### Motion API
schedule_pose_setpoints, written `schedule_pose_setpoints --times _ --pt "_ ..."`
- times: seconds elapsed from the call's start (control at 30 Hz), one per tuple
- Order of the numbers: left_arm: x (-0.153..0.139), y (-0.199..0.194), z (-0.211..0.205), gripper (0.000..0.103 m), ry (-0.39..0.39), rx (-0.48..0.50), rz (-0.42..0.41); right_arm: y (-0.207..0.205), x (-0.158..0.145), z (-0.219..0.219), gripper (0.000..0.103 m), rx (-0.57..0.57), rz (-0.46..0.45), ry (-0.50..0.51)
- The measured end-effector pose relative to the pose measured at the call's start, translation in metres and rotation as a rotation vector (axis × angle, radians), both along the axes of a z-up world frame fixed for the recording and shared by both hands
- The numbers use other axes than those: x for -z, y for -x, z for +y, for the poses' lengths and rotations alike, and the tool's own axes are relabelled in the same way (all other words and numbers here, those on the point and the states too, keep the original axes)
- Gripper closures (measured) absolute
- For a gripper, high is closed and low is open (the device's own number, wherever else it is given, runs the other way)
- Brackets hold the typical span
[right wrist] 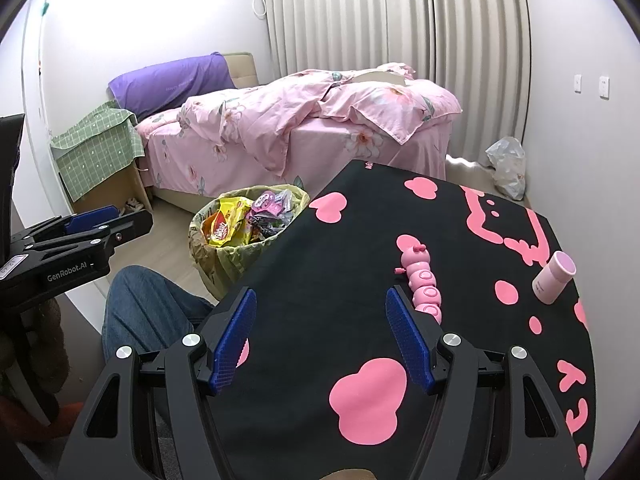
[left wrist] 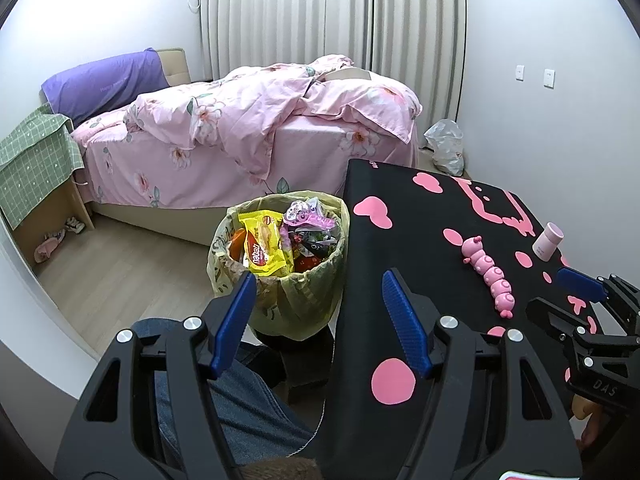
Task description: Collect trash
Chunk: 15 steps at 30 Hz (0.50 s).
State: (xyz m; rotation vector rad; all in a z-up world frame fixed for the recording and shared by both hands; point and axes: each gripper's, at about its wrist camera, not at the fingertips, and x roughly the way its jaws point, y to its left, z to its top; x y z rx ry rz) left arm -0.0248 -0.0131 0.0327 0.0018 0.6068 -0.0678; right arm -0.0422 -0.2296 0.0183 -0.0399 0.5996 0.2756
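While both tongs (left, right) gape empty, wrappers fill the bin.

Premises: a home bedroom. A bed with pink floral bedding and purple pillow occupies the frame's centre left; pleated curtains hang behind; slippers lie lower left on wood flooring.

The counter hides the right side of the trash bin in the left wrist view. In the right wrist view, a blue-padded finger covers the pink caterpillar toy's tail. Small items under the bedside stand are too blurred to identify.
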Motion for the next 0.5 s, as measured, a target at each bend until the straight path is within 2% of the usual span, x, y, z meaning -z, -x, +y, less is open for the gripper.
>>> schedule_pose_setpoints --times 0.3,0.43,0.5 --pt "0.001 -0.002 0.002 0.042 0.013 0.006 0.019 0.000 0.001 0.001 0.039 -0.009 0.008 0.008" --pt "0.009 -0.015 -0.004 0.040 0.014 0.063 0.063 -0.006 -0.001 -0.013 0.039 0.023 0.000 0.007" --pt "0.014 -0.029 -0.014 0.037 0.040 0.104 0.075 -0.018 0.001 -0.028 0.035 0.020 0.002 -0.007"
